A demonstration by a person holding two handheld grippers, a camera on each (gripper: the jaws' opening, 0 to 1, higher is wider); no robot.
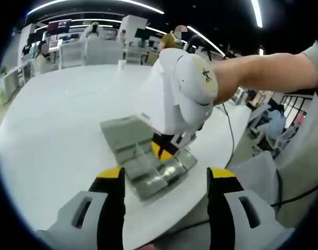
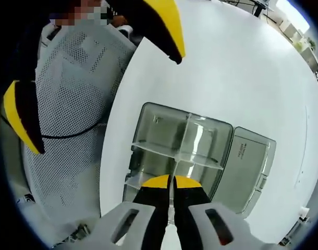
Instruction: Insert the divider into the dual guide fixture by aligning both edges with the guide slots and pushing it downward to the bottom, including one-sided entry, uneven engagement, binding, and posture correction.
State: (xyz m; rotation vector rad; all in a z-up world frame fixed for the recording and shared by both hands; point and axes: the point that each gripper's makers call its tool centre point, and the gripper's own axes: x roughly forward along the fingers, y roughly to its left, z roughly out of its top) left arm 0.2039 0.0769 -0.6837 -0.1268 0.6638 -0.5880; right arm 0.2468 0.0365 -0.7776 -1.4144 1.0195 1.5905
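A clear plastic compartment box (image 2: 154,130) lies on the white table with its lid (image 2: 250,166) folded open beside it. A fixed clear cross wall (image 2: 148,151) spans it. My right gripper (image 2: 172,182) stands straight above the box, shut on the top edge of a thin clear divider (image 2: 189,138) that stands in the box along its length. In the left gripper view the right gripper (image 1: 161,151) comes in from the right, its yellow tips down in the box (image 1: 148,164). My left gripper (image 1: 167,174) hangs open, short of the box, holding nothing; its yellow jaws (image 2: 109,104) also appear spread wide.
The white round table (image 1: 60,130) spreads wide to the left and behind the box. A grey mesh chair (image 2: 70,94) with a black cable stands just off the table's edge. A person's sleeve (image 1: 310,135) is on the right; desks and chairs fill the room behind.
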